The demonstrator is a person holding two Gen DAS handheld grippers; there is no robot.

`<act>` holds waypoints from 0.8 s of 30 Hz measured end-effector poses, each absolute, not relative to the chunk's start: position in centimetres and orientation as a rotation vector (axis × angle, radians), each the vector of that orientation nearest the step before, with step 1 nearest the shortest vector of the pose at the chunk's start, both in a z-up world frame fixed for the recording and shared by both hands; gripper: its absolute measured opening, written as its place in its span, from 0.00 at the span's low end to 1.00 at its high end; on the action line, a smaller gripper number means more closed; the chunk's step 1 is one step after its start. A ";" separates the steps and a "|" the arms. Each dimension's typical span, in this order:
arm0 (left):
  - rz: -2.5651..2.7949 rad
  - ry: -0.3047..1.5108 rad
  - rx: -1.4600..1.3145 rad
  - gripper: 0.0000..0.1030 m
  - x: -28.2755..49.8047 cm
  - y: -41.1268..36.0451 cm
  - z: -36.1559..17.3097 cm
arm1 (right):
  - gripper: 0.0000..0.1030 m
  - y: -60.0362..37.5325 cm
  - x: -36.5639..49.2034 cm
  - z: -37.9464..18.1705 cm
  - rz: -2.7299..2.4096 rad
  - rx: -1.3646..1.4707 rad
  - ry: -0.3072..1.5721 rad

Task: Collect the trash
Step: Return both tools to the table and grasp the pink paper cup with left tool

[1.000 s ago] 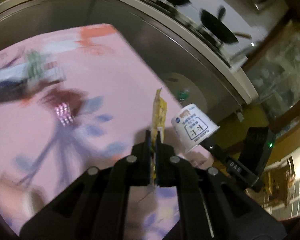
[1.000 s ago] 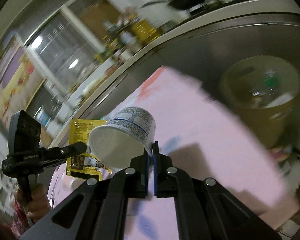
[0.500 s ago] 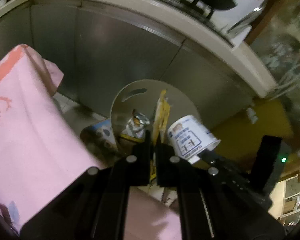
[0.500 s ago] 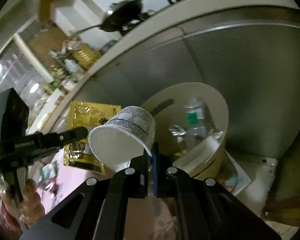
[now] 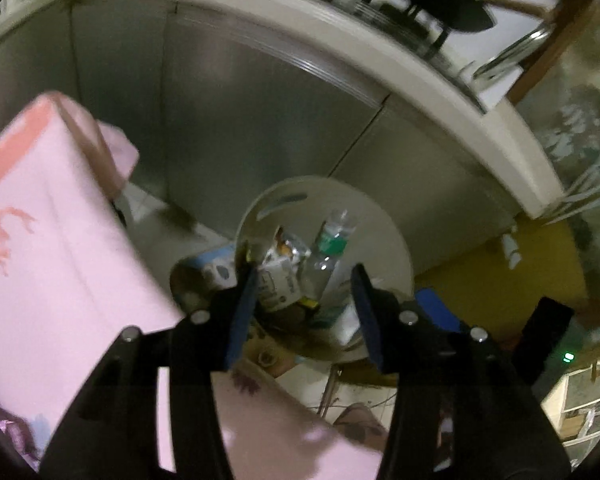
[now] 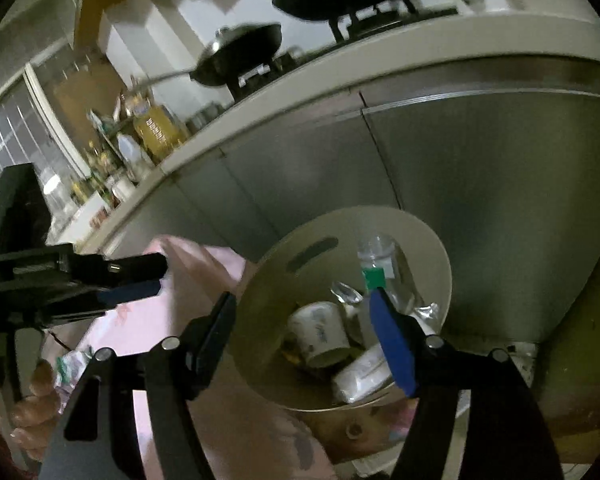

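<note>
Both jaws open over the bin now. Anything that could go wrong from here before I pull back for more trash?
1. The bin looks fairly full: the cup and bottle sit high, so further drops may bounce or spill out.
2. The right gripper hangs low at the rim; pulling back carelessly could tip the bin.
3. The left gripper is close beside the pink cloth; its open jaws could snag the cloth on withdrawal.

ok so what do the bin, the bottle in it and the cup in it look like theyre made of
Bin: probably plastic, smooth matte beige wall with a moulded handle slot.
Bottle: clear thin plastic, see-through and glinting, with a green label.
Cup: white with printing, dull finish; paper or plastic, hard to tell.
</note>
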State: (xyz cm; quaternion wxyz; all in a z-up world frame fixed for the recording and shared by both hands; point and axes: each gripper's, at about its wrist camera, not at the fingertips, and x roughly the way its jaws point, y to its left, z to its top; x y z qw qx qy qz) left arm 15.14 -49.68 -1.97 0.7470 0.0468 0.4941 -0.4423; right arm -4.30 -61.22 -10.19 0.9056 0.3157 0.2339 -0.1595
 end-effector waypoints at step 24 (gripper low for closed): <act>-0.664 1.006 0.107 0.61 0.9 -4.2 2.4 | 0.65 -36.3 -5.8 -4.9 0.603 0.442 0.635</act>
